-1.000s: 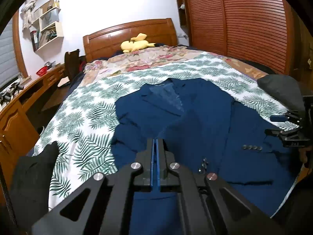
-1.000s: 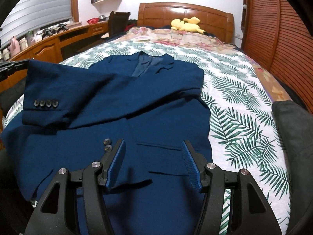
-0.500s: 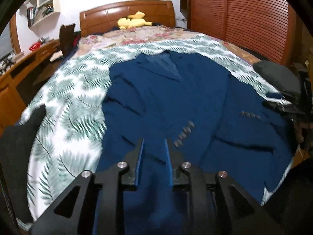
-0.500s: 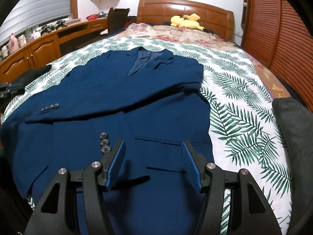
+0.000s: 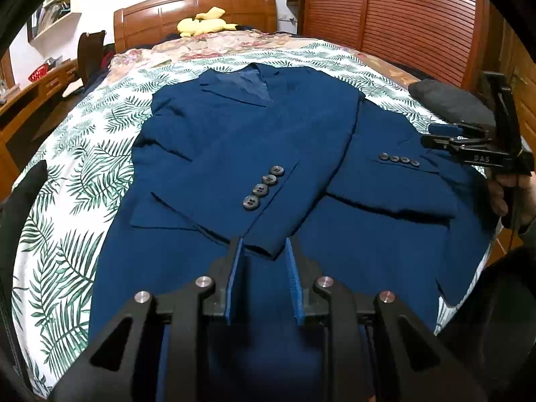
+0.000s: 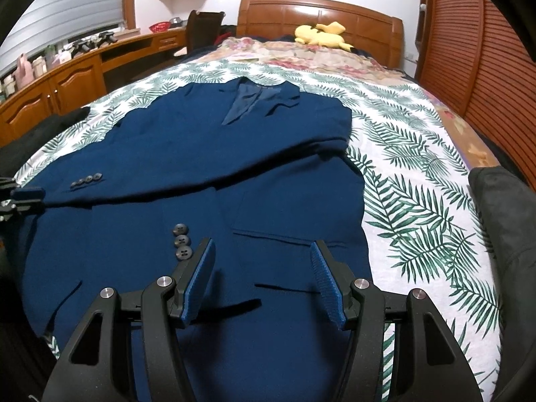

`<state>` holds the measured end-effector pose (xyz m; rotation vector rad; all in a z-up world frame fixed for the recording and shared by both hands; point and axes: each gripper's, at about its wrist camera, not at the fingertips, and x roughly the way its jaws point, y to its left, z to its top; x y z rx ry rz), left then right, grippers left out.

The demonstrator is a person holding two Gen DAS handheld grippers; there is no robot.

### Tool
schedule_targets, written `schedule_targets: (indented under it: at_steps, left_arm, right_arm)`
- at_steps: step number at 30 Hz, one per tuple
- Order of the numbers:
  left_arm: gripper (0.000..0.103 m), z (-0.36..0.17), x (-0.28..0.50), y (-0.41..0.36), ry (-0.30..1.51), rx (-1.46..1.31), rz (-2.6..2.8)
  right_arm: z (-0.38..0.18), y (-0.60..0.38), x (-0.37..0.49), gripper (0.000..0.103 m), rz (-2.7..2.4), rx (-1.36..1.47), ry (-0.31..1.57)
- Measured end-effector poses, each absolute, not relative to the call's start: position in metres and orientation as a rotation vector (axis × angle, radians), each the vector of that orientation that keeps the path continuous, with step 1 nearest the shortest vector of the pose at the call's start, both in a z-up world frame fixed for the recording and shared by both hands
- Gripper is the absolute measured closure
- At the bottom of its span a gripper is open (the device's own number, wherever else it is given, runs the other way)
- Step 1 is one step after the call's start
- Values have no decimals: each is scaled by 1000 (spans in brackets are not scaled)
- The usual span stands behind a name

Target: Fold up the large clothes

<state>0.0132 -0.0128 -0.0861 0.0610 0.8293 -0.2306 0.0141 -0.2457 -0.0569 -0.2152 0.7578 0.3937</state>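
Navy blazer [image 5: 254, 140] has both sleeves crossed; left gripper [image 5: 264, 278] is opening, empty, right gripper [image 6: 261, 281] apart, so I'd fold the hem up next.

Blue jacket's [image 5: 254, 140] hem behind the left gripper [image 5: 263, 251], shelf items unreadably small.

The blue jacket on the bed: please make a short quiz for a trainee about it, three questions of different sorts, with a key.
1. True or false: both sleeves of the blue jacket lie folded across its front.
2. How many buttons show on the sleeve cuff just ahead of the left gripper?
3. What lies at the headboard? A) yellow plush toy B) red pillow C) laptop

Key: 1 true; 2 four; 3 A
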Motion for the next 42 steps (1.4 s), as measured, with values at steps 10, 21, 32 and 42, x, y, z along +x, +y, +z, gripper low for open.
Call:
schedule_targets:
  at_steps: [10,21,32,42]
  left_arm:
    - [84,-102,21,-12,848,42,-214]
    - [102,-49,-7,-30,753,36,-253]
    - [93,-42,-28,-1,751,33,-174]
    - [91,-79,-37,65,837,-8,-36]
  right_arm:
    - [-57,-244,11,43,405,-234,758]
    - [-58,-242,11,43,420,-237,761]
    - [-59,-241,10,43,415,-240,763]
    - [-66,-235,12,43,410,-259,777]
